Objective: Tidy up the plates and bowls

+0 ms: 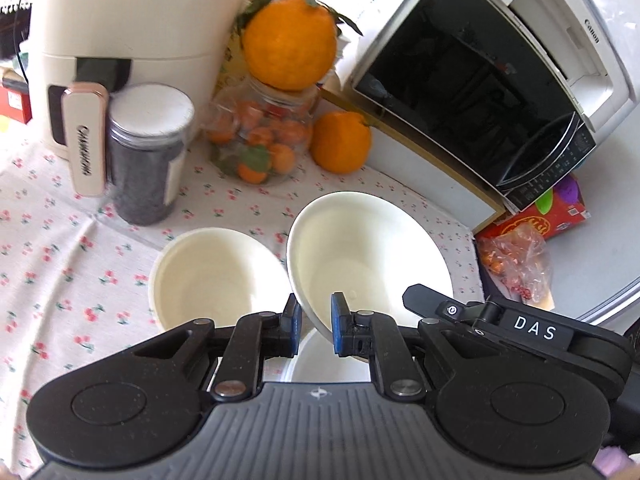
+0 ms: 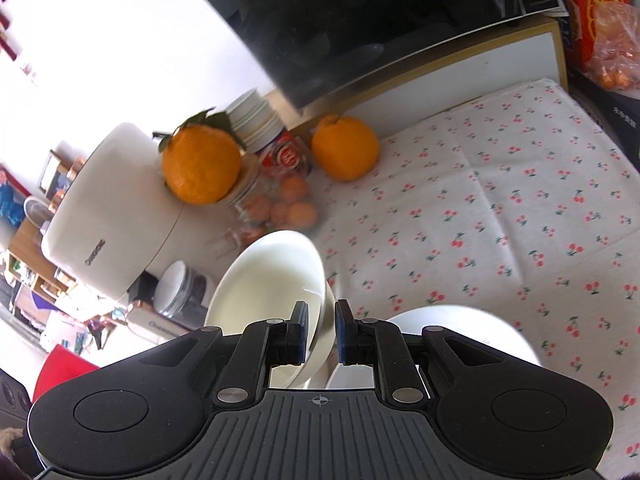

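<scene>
"CHANGHONG" is printed on the upper body of the cream air fryer (image 1: 120, 20) and repeated lengthwise on its drawer handle (image 1: 84, 144). "Canon" stands on the white printer (image 1: 576, 40) above the dark-fronted oven. "DAS" appears in white letters on a black clamp (image 1: 534, 328) of the left hand-held gripper (image 1: 316, 320). Lettering on the red box (image 1: 556, 216) is illegible.

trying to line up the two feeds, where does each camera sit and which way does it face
Left wrist: sits on the left hand-held gripper, angled down at the floral tablecloth; its pads pinch a white bowl.
Right wrist: sits on the right hand-held gripper, angled down too, pinching another white bowl.
Shared: air fryer, oranges, microwave.
</scene>
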The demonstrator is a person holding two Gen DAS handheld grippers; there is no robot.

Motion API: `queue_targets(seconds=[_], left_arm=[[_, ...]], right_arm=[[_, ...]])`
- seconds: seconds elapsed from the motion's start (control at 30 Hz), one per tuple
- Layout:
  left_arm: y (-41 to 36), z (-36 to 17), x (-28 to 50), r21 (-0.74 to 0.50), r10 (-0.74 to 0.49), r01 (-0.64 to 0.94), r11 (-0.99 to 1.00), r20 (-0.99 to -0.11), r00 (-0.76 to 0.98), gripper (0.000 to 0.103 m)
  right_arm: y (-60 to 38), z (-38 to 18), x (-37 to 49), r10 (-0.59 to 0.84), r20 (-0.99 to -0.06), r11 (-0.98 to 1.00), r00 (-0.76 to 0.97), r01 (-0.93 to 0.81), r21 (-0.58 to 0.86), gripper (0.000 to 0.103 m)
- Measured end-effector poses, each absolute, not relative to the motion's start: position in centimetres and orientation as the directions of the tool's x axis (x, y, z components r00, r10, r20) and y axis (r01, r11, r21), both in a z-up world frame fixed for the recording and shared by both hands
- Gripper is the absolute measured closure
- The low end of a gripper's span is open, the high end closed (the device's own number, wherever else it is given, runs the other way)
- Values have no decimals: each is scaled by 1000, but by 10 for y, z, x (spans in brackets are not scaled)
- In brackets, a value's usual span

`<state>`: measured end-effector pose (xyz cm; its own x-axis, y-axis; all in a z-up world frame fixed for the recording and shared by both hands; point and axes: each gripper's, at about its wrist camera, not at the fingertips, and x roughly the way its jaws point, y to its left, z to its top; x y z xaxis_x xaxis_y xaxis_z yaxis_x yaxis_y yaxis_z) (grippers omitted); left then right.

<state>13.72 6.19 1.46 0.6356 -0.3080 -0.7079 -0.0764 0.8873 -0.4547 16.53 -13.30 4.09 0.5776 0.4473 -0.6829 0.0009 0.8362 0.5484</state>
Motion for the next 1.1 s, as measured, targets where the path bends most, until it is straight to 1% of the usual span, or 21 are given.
queue_targets(seconds=[0.5, 0.73, 0.87, 1.1], left_arm=[[110, 10, 121, -412, -252, -118, 904, -734, 631, 91], [114, -3, 125, -375, -226, -135, 917, -768, 599, 90], [110, -9, 130, -328, -192, -139, 934, -792, 579, 90], [108, -17, 135, -289, -168, -136, 948, -814, 556, 89]], right_arm=[[-73, 32, 163, 490, -706, 844, 512, -76, 531, 88], [-54, 20, 164, 452, -734, 876, 507, -99, 472, 88], [-45, 10, 164, 416, -762, 901, 497, -110, 420, 88], [-43, 1, 166, 403, -778, 909, 483, -110, 402, 88]])
